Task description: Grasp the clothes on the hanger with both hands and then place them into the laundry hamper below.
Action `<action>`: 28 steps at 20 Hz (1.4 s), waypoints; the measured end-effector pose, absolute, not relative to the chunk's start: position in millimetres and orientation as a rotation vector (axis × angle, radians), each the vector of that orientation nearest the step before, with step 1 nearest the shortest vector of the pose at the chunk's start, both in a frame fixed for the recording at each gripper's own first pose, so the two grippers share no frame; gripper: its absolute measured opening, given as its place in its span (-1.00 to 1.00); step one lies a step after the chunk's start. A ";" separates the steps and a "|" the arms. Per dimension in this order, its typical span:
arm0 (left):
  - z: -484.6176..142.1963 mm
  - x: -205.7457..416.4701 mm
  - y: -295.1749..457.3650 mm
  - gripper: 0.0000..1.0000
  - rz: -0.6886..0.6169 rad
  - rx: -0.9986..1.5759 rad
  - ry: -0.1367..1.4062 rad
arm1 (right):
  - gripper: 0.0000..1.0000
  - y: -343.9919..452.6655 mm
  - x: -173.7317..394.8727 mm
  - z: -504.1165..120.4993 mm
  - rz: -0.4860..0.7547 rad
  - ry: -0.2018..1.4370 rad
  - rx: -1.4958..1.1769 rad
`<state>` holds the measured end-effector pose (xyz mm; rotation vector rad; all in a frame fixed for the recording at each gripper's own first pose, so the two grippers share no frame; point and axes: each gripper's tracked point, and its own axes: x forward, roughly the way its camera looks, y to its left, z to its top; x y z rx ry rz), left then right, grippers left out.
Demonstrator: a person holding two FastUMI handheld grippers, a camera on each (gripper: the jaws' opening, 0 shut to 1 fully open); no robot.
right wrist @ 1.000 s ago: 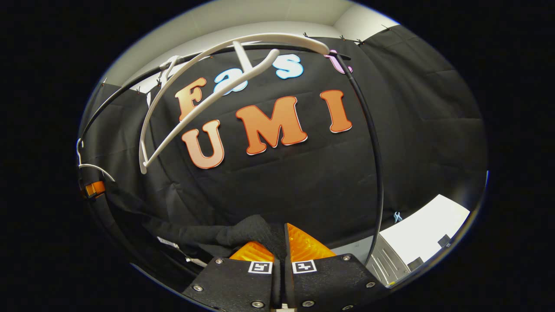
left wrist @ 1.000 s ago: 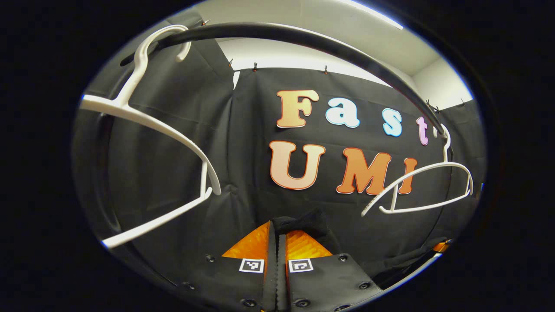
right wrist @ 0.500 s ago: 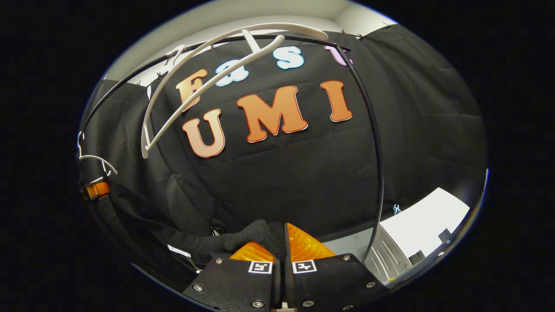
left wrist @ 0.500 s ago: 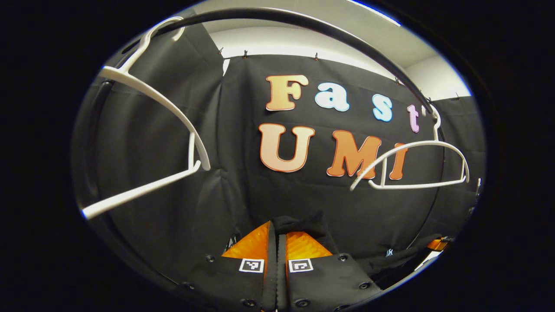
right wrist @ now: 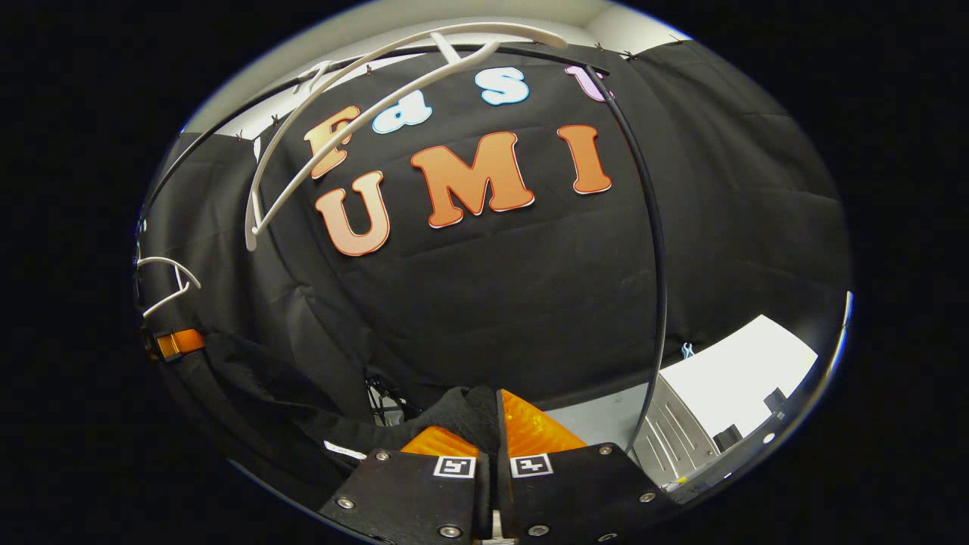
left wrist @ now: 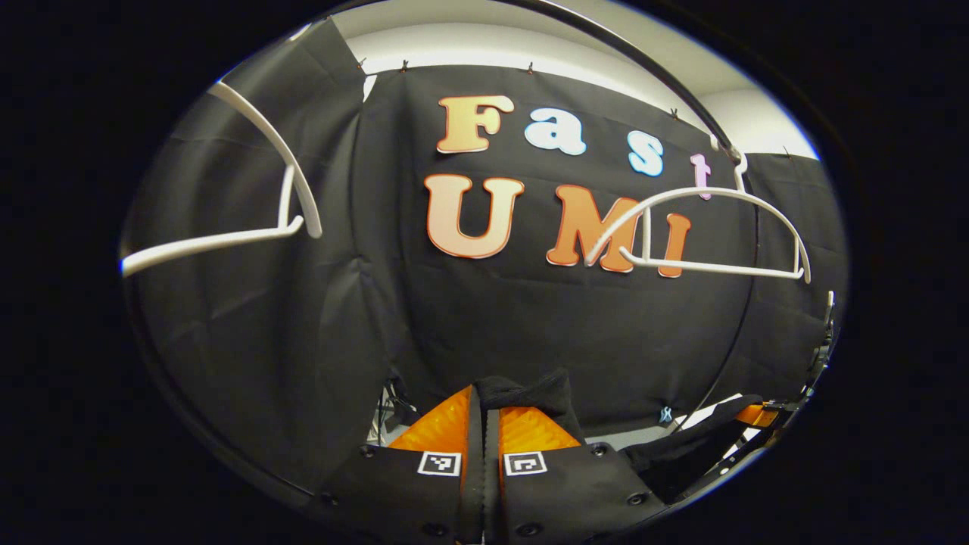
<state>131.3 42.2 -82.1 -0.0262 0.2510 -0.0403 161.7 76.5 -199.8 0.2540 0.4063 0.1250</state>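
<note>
Both the left gripper (left wrist: 482,424) and right gripper (right wrist: 492,428) are clamped tight on the black garment (right wrist: 303,393) slung between them below the bare hangers (left wrist: 704,235), but each seemingly pinches only a small fold, which could slip before reaching the unseen hamper.

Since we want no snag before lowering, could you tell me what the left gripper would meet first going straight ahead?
Beyond the black garment that the left gripper pinches, probably the booth's black cloth wall; depth is unclear.

Two hangers (left wrist: 704,235) on rail (left wrist: 643,64), before cloth wall (left wrist: 492,325).
</note>
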 end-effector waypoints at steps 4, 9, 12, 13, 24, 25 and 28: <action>-114.6 128.2 22.4 -0.87 -0.092 -0.019 0.326 | -0.95 87.7 153.5 -218.4 0.133 0.450 0.245; -160.3 129.4 -8.7 -0.87 -0.152 -0.009 0.444 | -0.95 100.2 143.0 -246.6 0.141 0.536 0.263; -183.8 126.4 -18.6 -0.87 -0.176 0.011 0.503 | -0.95 101.7 135.3 -266.1 0.157 0.589 0.278; -192.1 124.7 -21.3 -0.86 -0.181 0.015 0.524 | -0.94 102.9 133.4 -274.8 0.165 0.615 0.278; -303.5 97.3 -36.0 -0.86 -0.206 -0.055 0.816 | -0.94 99.4 102.5 -381.8 0.089 0.887 0.295; -314.9 94.2 -34.5 -0.86 -0.204 -0.054 0.839 | -0.94 100.1 100.4 -389.1 0.088 0.908 0.290; -343.9 82.8 -30.8 -0.86 -0.202 -0.039 0.907 | -0.94 96.3 87.7 -410.4 0.079 0.967 0.282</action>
